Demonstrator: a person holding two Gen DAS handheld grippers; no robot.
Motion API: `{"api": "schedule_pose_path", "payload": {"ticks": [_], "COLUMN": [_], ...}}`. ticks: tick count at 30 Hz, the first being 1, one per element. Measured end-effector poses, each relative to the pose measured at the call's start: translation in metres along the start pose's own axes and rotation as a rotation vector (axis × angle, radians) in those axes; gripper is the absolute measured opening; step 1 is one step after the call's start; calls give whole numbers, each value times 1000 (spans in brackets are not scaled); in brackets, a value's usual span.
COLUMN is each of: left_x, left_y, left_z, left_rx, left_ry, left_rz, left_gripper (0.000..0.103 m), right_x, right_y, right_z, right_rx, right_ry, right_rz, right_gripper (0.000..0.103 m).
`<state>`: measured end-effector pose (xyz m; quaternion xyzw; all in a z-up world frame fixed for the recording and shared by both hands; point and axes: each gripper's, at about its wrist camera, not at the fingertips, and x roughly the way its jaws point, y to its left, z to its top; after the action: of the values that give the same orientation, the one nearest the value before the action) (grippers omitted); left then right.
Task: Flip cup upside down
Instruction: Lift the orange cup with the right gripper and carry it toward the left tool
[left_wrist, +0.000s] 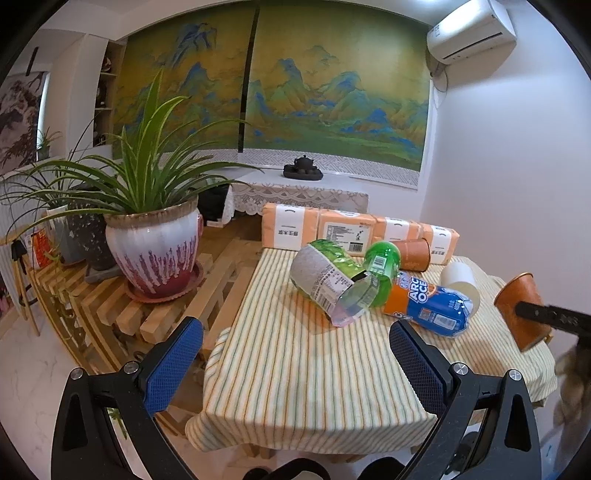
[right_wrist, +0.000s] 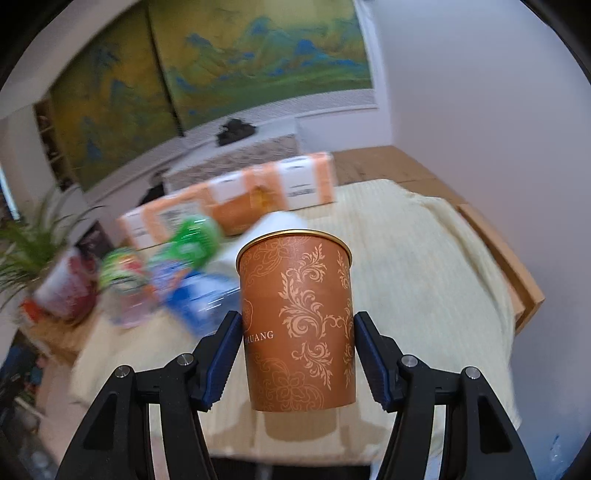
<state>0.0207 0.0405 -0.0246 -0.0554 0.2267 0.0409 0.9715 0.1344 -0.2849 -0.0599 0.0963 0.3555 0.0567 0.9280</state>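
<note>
The right gripper (right_wrist: 298, 332) holds the orange cup (right_wrist: 297, 325) between its two blue pads (right_wrist: 225, 354). The pads press on the cup's sides. The cup is up in the air over the striped cloth (right_wrist: 424, 280), with its gold rim at the top and a shadow under it. In the left wrist view the same cup (left_wrist: 517, 310) hangs at the right edge of the table, tilted, with a black finger across it.

The left gripper (left_wrist: 295, 354) is wide open and holds nothing. It hovers over the near part of the cloth (left_wrist: 295, 369).

Farther back on the cloth lie a green bottle (left_wrist: 380, 266), a blue and orange bottle (left_wrist: 428, 306) and a clear bottle with a grey label (left_wrist: 325, 284). A white cup (left_wrist: 460, 282) and another orange cup (left_wrist: 415, 254) lie on their sides. Orange packs (left_wrist: 354, 227) stand in a row behind them. A plant in a white and red pot (left_wrist: 155, 251) sits on wooden slats to the left.
</note>
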Motion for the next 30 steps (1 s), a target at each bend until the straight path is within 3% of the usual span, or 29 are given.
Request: {"api": "schedule_pose_path", "payload": {"ticks": [6,12,26,30], "left_x": [-2,-3,0,0], "left_y": [12,25,36,36], "left_z": [-3,-6,-12,-13], "left_rx": [-16,-29,-47,-48], "left_ry": [5,8,19,16], "left_rz": [9,22,41,44], "left_gripper": [102,102,102,102], "right_x": [-8,23,57,58], "right_y": [60,100,133,135], "right_z": [-25,-41,-57,-59], "right_rx": [-40,-44,-84,-103], "right_ry": [12,66,114,120], "right_rz": [94,100,65,83], "right_gripper": [58,58,60,69]}}
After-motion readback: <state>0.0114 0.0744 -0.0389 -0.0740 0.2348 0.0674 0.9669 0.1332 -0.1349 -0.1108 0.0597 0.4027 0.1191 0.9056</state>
